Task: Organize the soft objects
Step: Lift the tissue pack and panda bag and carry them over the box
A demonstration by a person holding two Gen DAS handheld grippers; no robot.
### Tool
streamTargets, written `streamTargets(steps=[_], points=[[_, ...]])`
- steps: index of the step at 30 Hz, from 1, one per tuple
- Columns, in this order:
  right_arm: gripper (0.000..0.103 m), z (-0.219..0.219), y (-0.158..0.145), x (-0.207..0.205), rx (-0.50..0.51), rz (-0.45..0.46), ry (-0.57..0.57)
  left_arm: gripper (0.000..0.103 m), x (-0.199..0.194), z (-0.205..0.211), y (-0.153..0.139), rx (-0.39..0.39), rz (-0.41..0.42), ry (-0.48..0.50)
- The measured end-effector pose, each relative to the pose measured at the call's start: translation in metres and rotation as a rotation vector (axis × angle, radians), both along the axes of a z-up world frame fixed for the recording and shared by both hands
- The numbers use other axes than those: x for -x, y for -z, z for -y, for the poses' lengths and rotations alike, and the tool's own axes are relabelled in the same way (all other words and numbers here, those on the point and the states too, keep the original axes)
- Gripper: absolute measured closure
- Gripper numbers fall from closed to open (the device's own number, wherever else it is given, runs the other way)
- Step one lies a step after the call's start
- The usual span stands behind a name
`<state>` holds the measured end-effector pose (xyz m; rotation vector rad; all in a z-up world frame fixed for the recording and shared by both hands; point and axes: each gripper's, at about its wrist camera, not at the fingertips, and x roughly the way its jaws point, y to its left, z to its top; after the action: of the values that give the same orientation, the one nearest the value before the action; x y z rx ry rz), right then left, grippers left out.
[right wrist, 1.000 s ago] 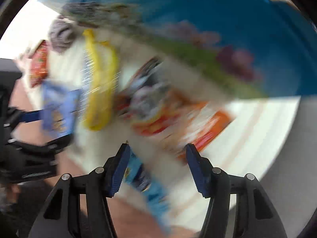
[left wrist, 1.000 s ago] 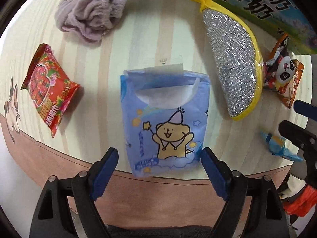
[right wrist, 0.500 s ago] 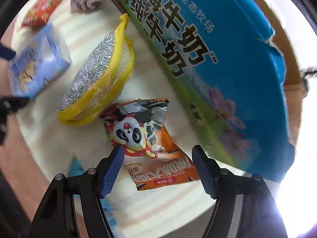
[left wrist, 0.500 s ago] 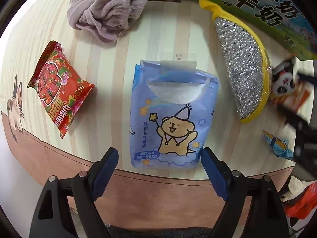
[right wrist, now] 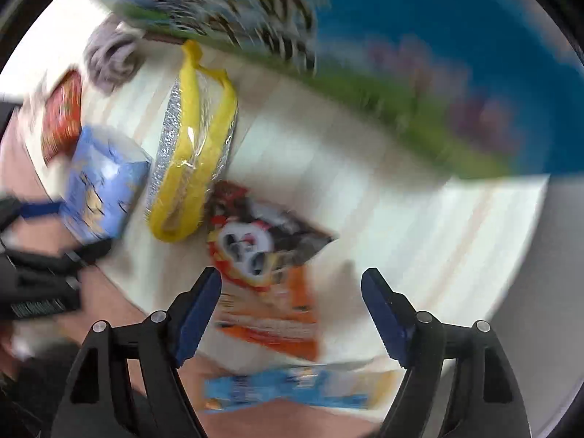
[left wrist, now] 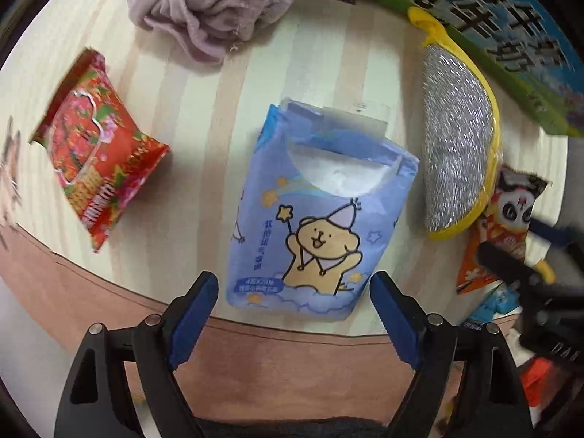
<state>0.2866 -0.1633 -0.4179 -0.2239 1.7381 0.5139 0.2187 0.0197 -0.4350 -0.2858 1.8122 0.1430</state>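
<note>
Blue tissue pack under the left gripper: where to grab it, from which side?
Across its long side edges, from above. The tissue pack lies flat, its lower end between the open left gripper fingers; avoid the torn top opening.

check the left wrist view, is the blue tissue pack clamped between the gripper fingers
No, the blue tissue pack lies flat on the table, and the left gripper hangs open with both pads clear of it.

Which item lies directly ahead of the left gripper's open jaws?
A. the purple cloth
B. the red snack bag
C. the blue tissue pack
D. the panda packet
C: in the left wrist view the blue tissue pack lies centred just beyond the left gripper, whose jaws stand apart and empty.
</note>
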Motion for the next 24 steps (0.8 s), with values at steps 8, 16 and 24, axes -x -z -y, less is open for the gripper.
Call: streamTargets(steps=[8, 16, 24], points=[[0.023, -0.030, 0.013, 0.038, 0.081, 0.070, 0.041, 0.037, 0.000, -0.029, 0.011, 0.008, 0.026, -0.025], [0.042, -0.047, 0.007, 0.092, 0.067, 0.061, 0.170, 0.048, 0.012, -0.040, -0.005, -0.005, 0.053, 0.028], [0.044, -0.010, -0.002, 0.140, -0.059, -0.004, 0.367, 0.049, 0.040, -0.042, -0.031, -0.015, 0.070, 0.085]])
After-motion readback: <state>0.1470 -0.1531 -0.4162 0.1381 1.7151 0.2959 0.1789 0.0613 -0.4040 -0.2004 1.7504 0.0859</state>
